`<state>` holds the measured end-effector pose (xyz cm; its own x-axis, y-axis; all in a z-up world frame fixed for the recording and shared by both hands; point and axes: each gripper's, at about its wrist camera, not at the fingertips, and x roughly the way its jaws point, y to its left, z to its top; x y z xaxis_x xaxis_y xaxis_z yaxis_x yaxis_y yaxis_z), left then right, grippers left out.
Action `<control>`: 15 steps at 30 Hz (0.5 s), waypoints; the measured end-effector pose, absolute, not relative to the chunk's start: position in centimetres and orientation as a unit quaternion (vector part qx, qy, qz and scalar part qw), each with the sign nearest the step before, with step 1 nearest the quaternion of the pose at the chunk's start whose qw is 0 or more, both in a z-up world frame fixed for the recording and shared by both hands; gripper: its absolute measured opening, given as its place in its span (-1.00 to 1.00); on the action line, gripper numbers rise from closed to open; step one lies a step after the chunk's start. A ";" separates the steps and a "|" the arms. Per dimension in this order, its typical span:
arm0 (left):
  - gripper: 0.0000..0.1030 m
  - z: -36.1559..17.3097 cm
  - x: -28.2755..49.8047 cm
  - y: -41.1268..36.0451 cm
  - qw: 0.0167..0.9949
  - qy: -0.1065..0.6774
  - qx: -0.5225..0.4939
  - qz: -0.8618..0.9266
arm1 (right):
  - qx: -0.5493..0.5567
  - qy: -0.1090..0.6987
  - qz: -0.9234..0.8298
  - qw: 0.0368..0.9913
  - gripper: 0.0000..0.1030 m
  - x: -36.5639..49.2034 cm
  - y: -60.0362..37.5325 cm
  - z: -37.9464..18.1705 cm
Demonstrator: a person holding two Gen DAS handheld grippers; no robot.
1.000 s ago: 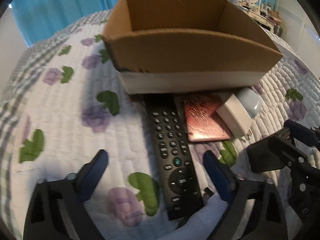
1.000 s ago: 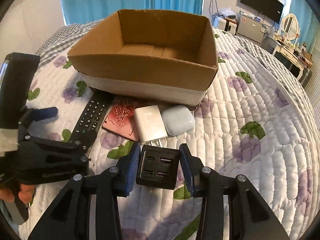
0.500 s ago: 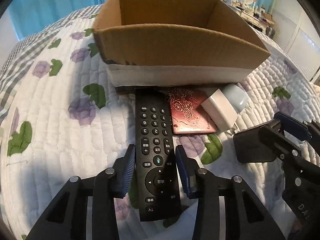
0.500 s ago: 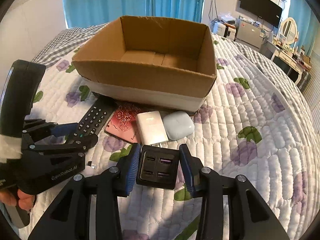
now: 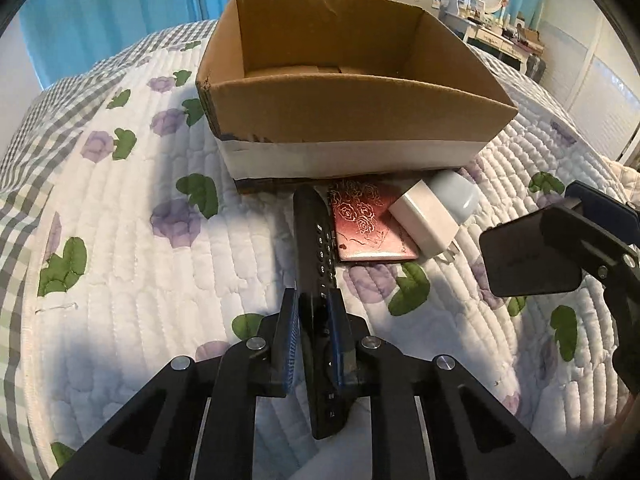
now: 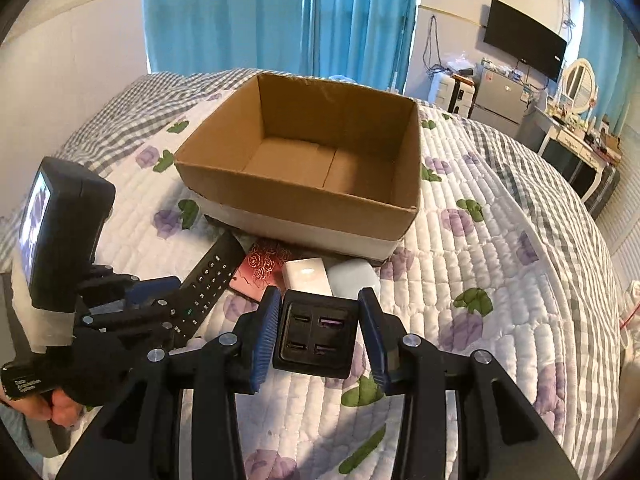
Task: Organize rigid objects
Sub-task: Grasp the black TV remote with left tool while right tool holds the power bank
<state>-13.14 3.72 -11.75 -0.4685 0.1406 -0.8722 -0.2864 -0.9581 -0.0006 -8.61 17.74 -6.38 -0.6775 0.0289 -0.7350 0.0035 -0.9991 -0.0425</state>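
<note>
While the left claw pinches the remote, the right claw pinches the USB hub.

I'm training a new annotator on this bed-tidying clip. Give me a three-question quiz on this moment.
1. True or false: the cardboard box has items in it.
2. What does the left gripper hold?
A. pink card
B. remote control
C. white charger
3. Fill in: the right gripper is shut on the black ____.

Key: 1 false; 2 B; 3 USB hub.
</note>
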 end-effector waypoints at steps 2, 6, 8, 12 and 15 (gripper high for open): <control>-0.70 -11.9 -13.4 3.9 0.124 0.077 -0.504 0.851 | -0.403 -0.013 0.915 0.006 -0.24 -8.6 18.1 -6.5; -0.66 -12.4 -14.4 3.6 0.124 0.059 -0.513 0.847 | -0.403 -0.003 0.915 0.003 -0.24 -8.5 18.5 -6.7; -0.66 -12.4 -15.0 3.5 0.125 0.051 -0.518 0.845 | -0.404 -0.001 0.915 0.000 -0.24 -8.6 18.6 -6.8; -0.64 -12.6 -15.5 3.7 0.126 0.047 -0.519 0.844 | -0.406 0.003 0.914 -0.004 -0.24 -8.7 18.7 -6.9; -0.25 -13.4 -16.2 4.1 0.133 0.051 -0.535 0.833 | -0.406 0.004 0.914 -0.005 -0.24 -8.6 18.7 -6.9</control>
<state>-16.15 4.08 -13.43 -0.3920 0.1658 -0.9049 -0.2756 -0.9596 -0.0564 -8.60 18.66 -6.87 -0.6707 -0.0117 -0.7416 0.0060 -0.9999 0.0104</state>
